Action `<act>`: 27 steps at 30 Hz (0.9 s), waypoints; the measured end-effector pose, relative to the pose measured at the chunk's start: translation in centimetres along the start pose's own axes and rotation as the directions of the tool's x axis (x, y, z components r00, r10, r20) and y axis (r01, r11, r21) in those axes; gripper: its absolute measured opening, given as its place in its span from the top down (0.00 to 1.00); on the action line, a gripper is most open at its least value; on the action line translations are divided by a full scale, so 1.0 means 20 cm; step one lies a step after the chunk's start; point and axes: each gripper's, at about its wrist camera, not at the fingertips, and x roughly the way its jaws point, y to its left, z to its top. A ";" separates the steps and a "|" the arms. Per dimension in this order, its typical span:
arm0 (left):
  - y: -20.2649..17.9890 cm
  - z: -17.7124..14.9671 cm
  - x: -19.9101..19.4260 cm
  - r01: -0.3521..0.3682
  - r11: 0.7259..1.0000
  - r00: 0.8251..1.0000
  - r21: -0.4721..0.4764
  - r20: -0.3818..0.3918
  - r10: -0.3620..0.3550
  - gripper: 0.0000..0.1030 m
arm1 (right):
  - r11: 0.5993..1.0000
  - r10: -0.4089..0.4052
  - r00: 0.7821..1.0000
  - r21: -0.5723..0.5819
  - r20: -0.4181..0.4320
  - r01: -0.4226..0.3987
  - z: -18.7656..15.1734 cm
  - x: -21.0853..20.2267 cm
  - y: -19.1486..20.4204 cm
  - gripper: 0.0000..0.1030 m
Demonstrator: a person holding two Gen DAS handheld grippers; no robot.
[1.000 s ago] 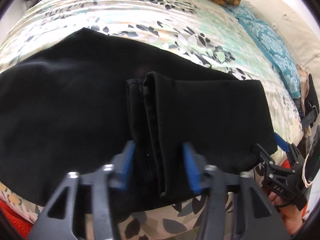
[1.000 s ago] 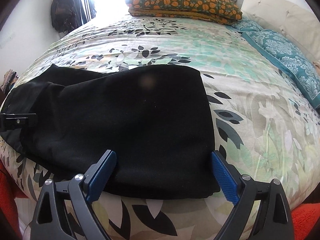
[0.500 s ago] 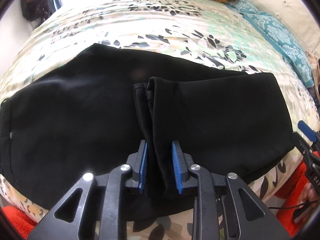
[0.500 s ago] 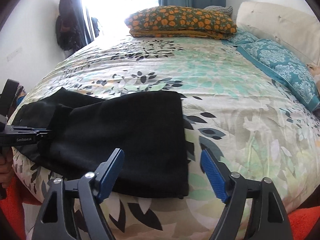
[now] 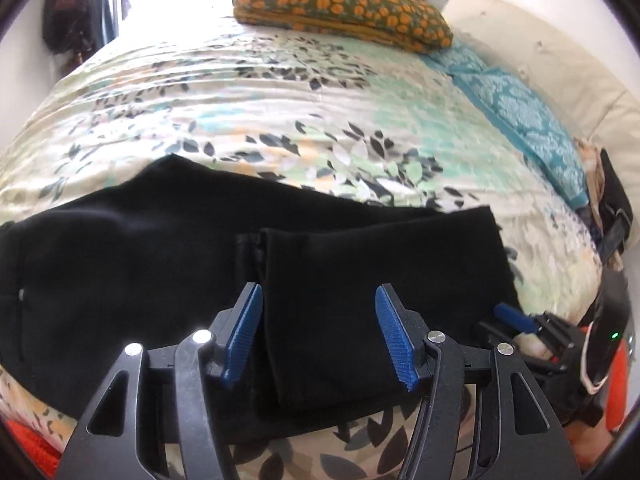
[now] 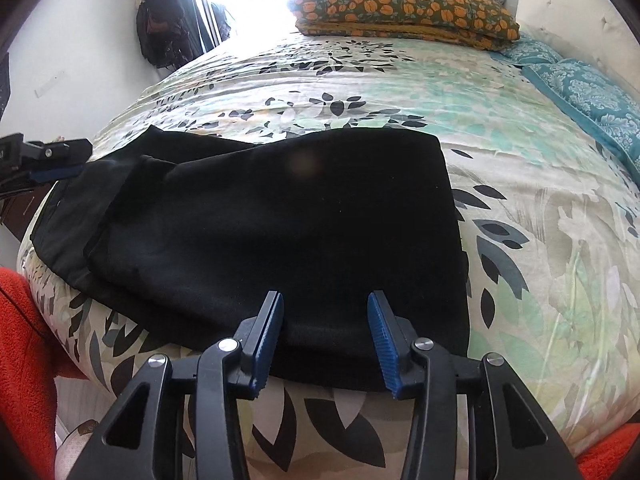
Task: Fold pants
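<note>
Black pants [image 5: 140, 264] lie partly folded across the near edge of the bed, with the leg ends laid over the middle [image 5: 360, 264]. My left gripper [image 5: 320, 336] is open, its blue pads either side of the folded edge near the front. My right gripper [image 6: 326, 344] is open over the right end of the pants [image 6: 300, 232], near their front edge. The right gripper also shows in the left wrist view [image 5: 516, 320], and the left gripper shows at the far left of the right wrist view [image 6: 44, 160].
The bed has a leaf-patterned cover [image 6: 520, 220]. An orange-flowered pillow [image 6: 404, 4] lies at the far side, and teal pillows [image 6: 592, 92] at the right by a cream headboard [image 5: 540, 68]. A red rug [image 6: 24, 340] is below.
My left gripper shut on the fold half a second ago and has since opened and let it go. My right gripper has narrowed and moved in over the pants' right end.
</note>
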 end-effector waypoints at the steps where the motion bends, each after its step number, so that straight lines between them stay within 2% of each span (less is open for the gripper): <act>1: 0.00 -0.02 0.07 -0.021 1.000 0.999 0.006 -0.036 0.022 0.41 | 1.000 0.008 1.000 0.005 0.000 -0.008 0.01 -0.01 -0.01 0.56; 3: 0.02 -0.07 0.16 -0.053 0.999 0.995 0.002 -0.081 0.053 0.42 | 0.998 0.043 0.999 0.054 0.011 -0.043 0.04 -0.07 -0.05 0.57; 5: 0.04 -0.11 0.16 -0.042 0.999 0.997 0.001 -0.057 0.042 0.42 | 0.984 0.082 0.994 0.154 0.068 -0.092 0.11 -0.16 -0.12 0.57; 8: 0.02 -0.12 0.16 -0.048 0.999 0.997 0.024 -0.059 0.049 0.42 | 0.980 0.083 0.993 0.176 0.083 -0.097 0.28 -0.16 -0.17 0.56; 10: 0.02 -0.11 0.17 -0.049 0.998 0.997 0.027 -0.060 0.050 0.41 | 0.984 0.083 0.996 0.154 0.041 -0.088 0.40 -0.08 -0.17 0.56; 13: 0.02 -0.10 0.18 -0.045 0.998 0.997 0.032 -0.064 0.047 0.41 | 0.985 0.066 0.995 0.166 -0.075 -0.053 0.48 0.13 -0.21 0.53; 15: 0.02 -0.10 0.19 -0.047 0.998 0.997 0.037 -0.067 0.049 0.41 | 0.980 0.072 0.981 0.197 -0.180 -0.035 0.46 0.28 -0.24 0.50; 16: 0.01 -0.10 0.19 -0.050 0.998 0.996 0.039 -0.068 0.053 0.41 | 0.981 0.066 0.982 0.190 -0.177 -0.032 0.46 0.29 -0.24 0.50; 19: 0.01 -0.10 0.19 -0.047 0.998 0.996 0.045 -0.067 0.050 0.40 | 0.990 0.029 0.992 0.141 -0.120 -0.012 0.46 0.16 -0.19 0.50; 21: 0.01 -0.10 0.18 -0.042 0.998 0.997 0.038 -0.068 0.045 0.40 | 0.990 0.046 0.997 0.134 -0.062 -0.037 0.44 0.02 -0.15 0.48; 23: 0.02 -0.09 0.16 -0.036 0.999 0.997 0.018 -0.068 0.037 0.40 | 0.993 0.037 0.999 0.115 -0.020 -0.035 0.38 -0.12 -0.09 0.34; 25: 0.03 -0.08 0.11 -0.032 0.999 0.998 -0.002 -0.056 0.032 0.40 | 0.996 0.038 0.999 0.085 0.010 -0.039 0.27 -0.22 -0.01 0.27; 27: 0.04 -0.08 0.05 -0.019 1.000 0.999 -0.017 -0.033 0.018 0.39 | 0.999 0.025 1.000 0.035 0.016 -0.025 0.15 -0.24 0.08 0.27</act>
